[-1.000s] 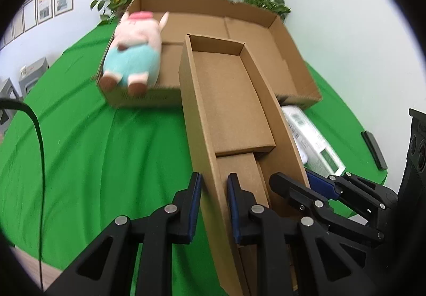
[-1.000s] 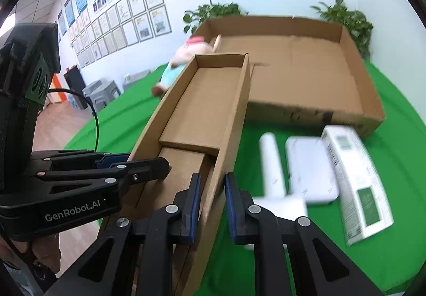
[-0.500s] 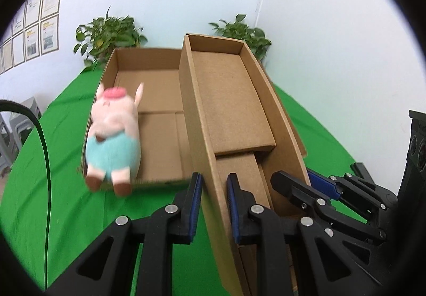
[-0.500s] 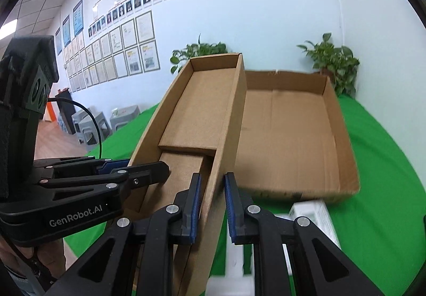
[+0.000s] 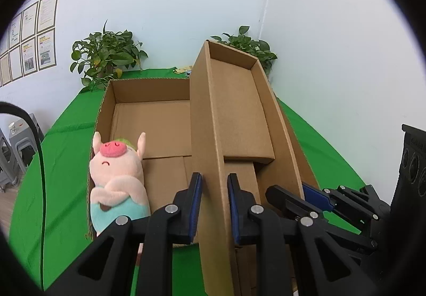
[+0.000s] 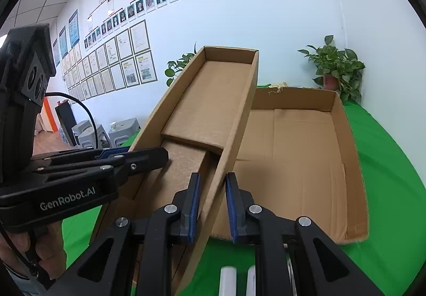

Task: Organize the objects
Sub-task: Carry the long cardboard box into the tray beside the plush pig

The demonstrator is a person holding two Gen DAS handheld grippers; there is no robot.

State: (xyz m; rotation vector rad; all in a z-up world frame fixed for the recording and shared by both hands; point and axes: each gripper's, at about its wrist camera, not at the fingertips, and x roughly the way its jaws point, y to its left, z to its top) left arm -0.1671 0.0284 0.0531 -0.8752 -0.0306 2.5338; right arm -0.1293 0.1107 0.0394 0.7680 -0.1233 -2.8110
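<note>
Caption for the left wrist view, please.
Both grippers, left and right, clamp opposite walls of a narrow cardboard box raised over a wide tray; a plush pig leans on its rim.

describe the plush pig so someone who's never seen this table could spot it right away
On the green-covered table lies a wide, shallow brown cardboard tray. Slumped over its near-left wall is the pink plush pig, with a bright pink snout, pointed ears and a light blue lower body. It is the only soft thing there; the narrow brown cardboard box beside it is plain and held by both grippers.
</note>
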